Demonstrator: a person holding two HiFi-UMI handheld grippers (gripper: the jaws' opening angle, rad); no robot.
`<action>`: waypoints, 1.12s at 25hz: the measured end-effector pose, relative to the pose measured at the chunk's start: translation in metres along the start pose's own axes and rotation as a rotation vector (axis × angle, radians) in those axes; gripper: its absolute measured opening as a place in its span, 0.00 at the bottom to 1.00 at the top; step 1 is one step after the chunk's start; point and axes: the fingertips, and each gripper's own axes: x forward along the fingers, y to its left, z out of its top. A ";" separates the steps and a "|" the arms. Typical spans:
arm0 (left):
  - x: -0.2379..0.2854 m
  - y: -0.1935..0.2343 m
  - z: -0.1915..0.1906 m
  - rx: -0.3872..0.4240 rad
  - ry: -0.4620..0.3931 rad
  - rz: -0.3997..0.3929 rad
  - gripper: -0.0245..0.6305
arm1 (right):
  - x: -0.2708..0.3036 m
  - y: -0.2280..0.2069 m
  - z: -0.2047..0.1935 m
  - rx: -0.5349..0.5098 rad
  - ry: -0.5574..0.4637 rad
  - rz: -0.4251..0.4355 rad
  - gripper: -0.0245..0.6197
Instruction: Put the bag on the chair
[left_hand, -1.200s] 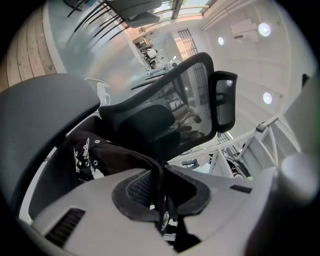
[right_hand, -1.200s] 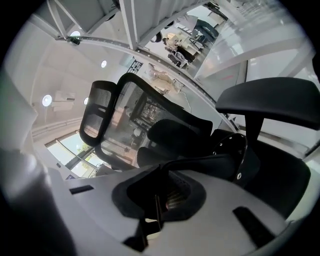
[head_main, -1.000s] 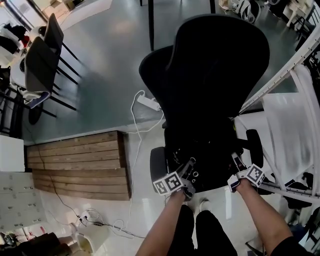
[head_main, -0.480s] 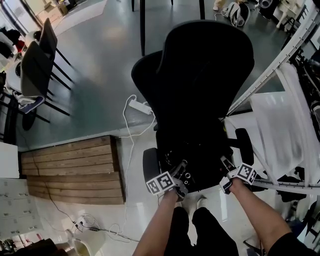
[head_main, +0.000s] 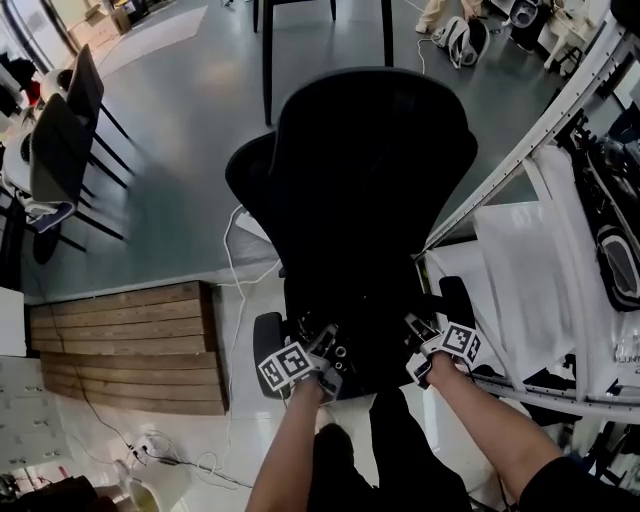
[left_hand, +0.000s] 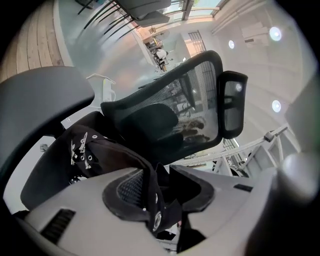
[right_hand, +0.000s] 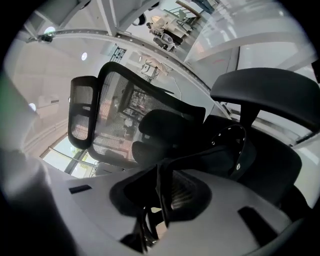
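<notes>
A black bag (head_main: 365, 335) with metal eyelets lies on the seat of the black mesh-backed office chair (head_main: 360, 170). My left gripper (head_main: 325, 347) is at the bag's left front edge and my right gripper (head_main: 414, 336) at its right front edge. In the left gripper view a fold of the bag (left_hand: 100, 150) runs between the jaws of the left gripper (left_hand: 162, 185), with a gap beside it. In the right gripper view a thin edge of the bag (right_hand: 225, 150) hangs loosely in the right gripper (right_hand: 161, 192). Both pairs of jaws have just been opening.
The chair's armrests (head_main: 268, 335) (head_main: 455, 295) flank the grippers. A wooden platform (head_main: 120, 345) and white cables with a power strip (head_main: 240, 225) lie to the left. A white frame with cloth (head_main: 520, 270) stands right. The person's legs (head_main: 370, 450) are below the seat.
Both grippers' jaws have loosened on the bag's edges at the seat front. The whole chair sits further left and lower in the head view as the camera shifted.
</notes>
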 end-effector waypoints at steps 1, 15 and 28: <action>0.005 -0.003 0.004 -0.008 -0.017 0.003 0.22 | 0.004 0.001 0.006 0.011 0.011 0.004 0.12; 0.067 -0.022 0.039 -0.034 -0.067 0.032 0.26 | 0.063 0.002 0.059 0.120 0.085 0.039 0.09; 0.130 0.005 0.077 0.024 -0.084 0.127 0.22 | 0.115 -0.043 0.111 0.097 0.048 -0.007 0.06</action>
